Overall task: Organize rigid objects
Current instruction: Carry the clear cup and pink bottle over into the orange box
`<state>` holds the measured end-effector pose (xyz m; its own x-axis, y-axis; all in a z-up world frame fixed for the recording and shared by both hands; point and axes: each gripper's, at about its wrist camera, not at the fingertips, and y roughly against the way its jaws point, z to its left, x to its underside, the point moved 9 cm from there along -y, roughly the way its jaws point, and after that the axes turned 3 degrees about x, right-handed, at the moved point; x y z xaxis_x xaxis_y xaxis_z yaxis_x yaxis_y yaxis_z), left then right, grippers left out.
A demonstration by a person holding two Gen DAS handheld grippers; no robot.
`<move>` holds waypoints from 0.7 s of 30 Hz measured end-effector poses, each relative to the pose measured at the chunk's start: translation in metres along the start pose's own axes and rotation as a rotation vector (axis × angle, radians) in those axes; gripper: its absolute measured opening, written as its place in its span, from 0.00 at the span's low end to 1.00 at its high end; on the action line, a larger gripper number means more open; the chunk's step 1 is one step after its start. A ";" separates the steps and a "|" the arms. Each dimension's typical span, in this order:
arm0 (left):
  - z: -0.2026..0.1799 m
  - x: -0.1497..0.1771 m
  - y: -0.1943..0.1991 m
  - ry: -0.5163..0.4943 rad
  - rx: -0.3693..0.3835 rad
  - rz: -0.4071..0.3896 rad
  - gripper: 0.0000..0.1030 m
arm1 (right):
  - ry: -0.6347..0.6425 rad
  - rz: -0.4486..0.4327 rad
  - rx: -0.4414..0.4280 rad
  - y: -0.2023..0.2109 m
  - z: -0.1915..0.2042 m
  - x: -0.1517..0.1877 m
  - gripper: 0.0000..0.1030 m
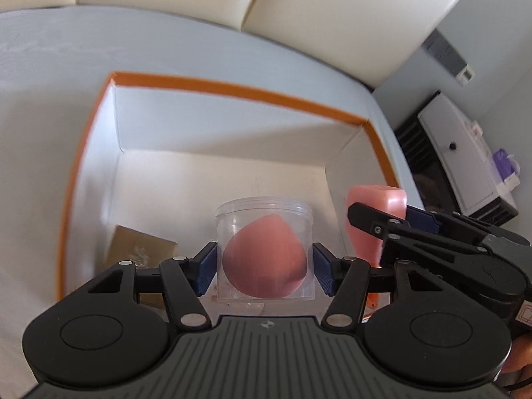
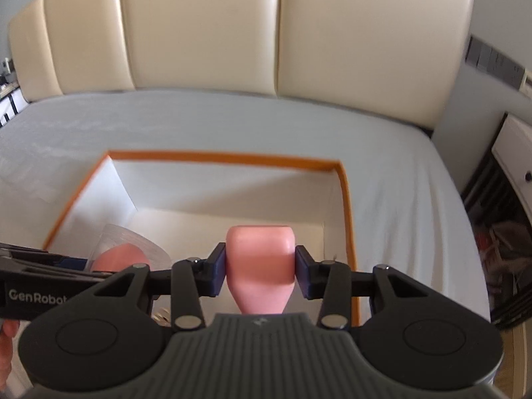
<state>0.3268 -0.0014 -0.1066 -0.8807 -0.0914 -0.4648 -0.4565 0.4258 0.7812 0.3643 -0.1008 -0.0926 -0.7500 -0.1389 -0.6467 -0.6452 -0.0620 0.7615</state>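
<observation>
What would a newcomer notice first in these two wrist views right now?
The pink things in the grippers: the left gripper clamps a clear jar holding a pink egg-shaped sponge, and the right gripper clamps a pink bottle. Both hang over the orange-rimmed white box on the bed.

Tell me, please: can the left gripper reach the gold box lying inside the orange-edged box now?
Probably not yet. The left gripper is shut on the clear jar, so its jaws are occupied. The gold box itself lies uncovered at the lower left of the orange-edged box.
</observation>
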 end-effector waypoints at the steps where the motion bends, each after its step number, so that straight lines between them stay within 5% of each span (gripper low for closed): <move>1: -0.001 0.002 -0.007 0.001 -0.009 0.019 0.67 | 0.003 0.024 -0.002 -0.007 -0.002 0.004 0.41; 6: 0.002 0.017 -0.029 0.003 -0.026 0.073 0.67 | 0.077 0.099 0.011 -0.029 -0.010 0.018 0.40; 21: 0.019 0.023 -0.019 -0.039 -0.105 0.048 0.67 | 0.378 0.240 0.055 -0.047 0.011 0.029 0.40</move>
<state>0.3175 0.0055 -0.1405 -0.8973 -0.0368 -0.4399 -0.4261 0.3322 0.8414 0.3714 -0.0908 -0.1476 -0.7796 -0.4951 -0.3834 -0.4742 0.0669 0.8779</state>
